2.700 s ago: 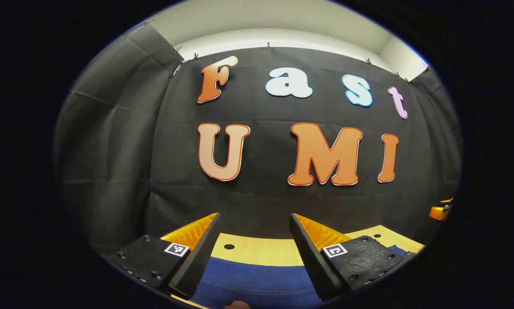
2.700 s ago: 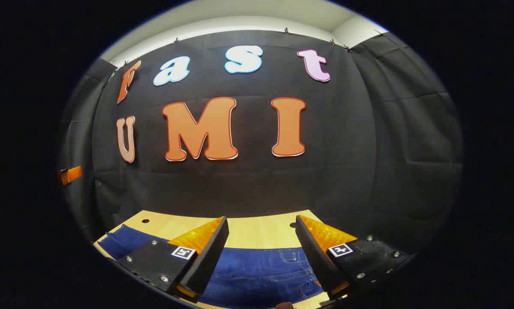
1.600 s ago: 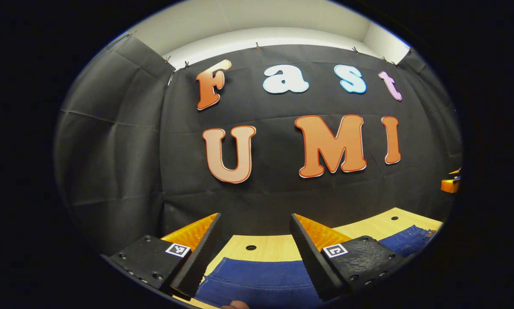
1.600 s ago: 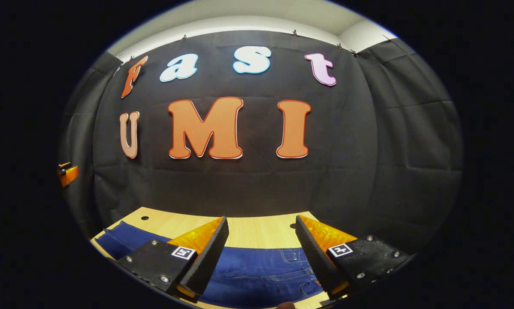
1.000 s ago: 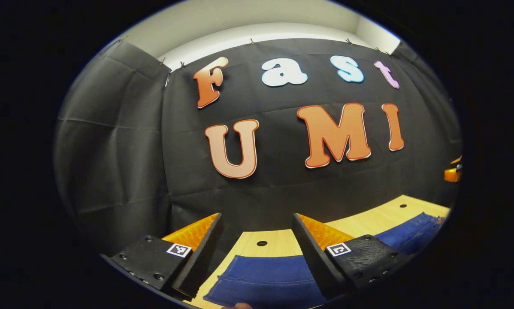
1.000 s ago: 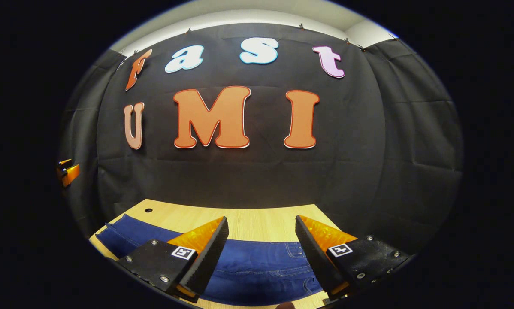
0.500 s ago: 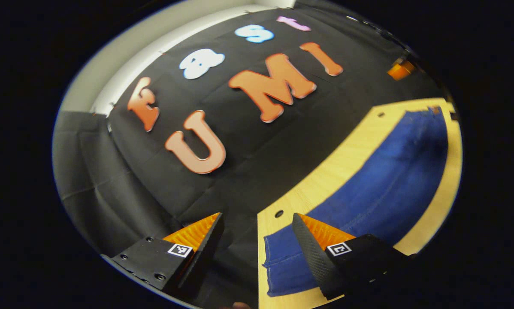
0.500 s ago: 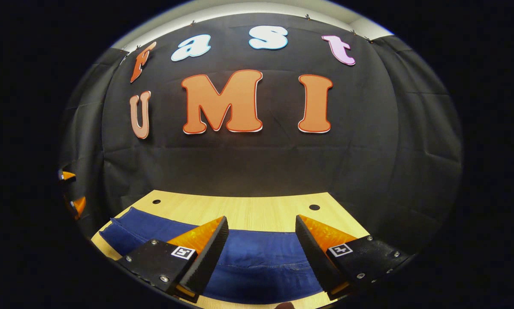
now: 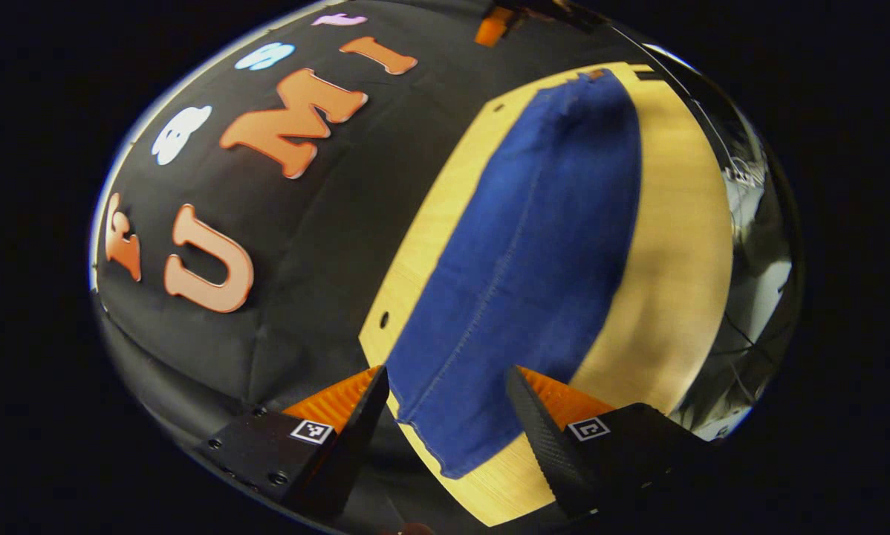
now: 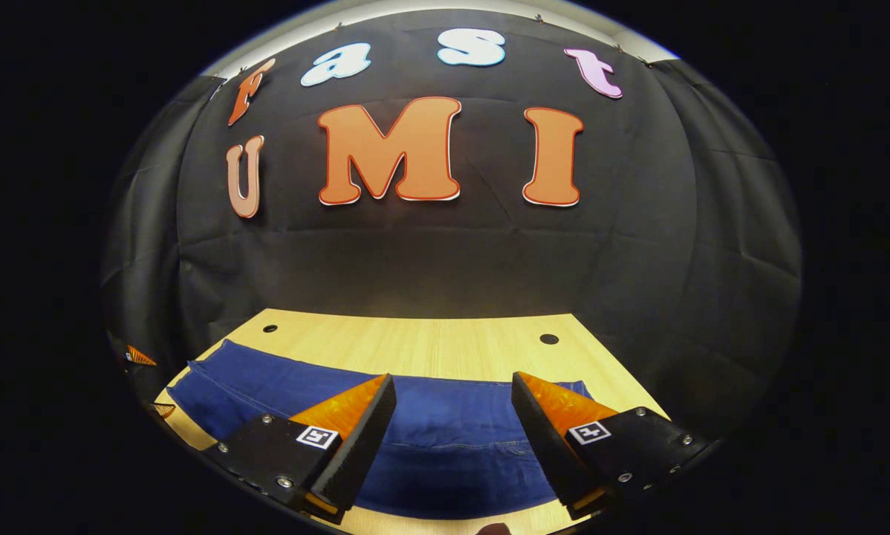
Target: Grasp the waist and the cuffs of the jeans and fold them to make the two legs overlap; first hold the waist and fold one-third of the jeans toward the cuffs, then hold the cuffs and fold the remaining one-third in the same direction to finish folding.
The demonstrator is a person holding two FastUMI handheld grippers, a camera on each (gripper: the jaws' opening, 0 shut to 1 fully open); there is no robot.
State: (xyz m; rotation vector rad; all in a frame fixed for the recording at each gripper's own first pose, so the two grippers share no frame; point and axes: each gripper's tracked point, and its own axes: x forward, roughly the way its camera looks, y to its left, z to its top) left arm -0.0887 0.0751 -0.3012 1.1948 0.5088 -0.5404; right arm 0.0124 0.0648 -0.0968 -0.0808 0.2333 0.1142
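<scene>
The jeans (image 9: 527, 245) are lying flat along the counter (image 9: 668, 267), soft and fairly heavy, best pinched at cuff and waist edges, while the left claw (image 9: 445, 416) and right claw (image 10: 452, 423) are hovering open above them.

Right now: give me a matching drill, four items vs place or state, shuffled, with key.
Items:
1. jeans
2. table
3. left gripper
4. right gripper

States:
A. light wood, holes near its far corners
B. open, above the cuff end
C. open, over the wider end of the denim
D. blue, lying flat along the tabletop

Pairs: 1-D, 2-A, 3-B, 4-C
</scene>
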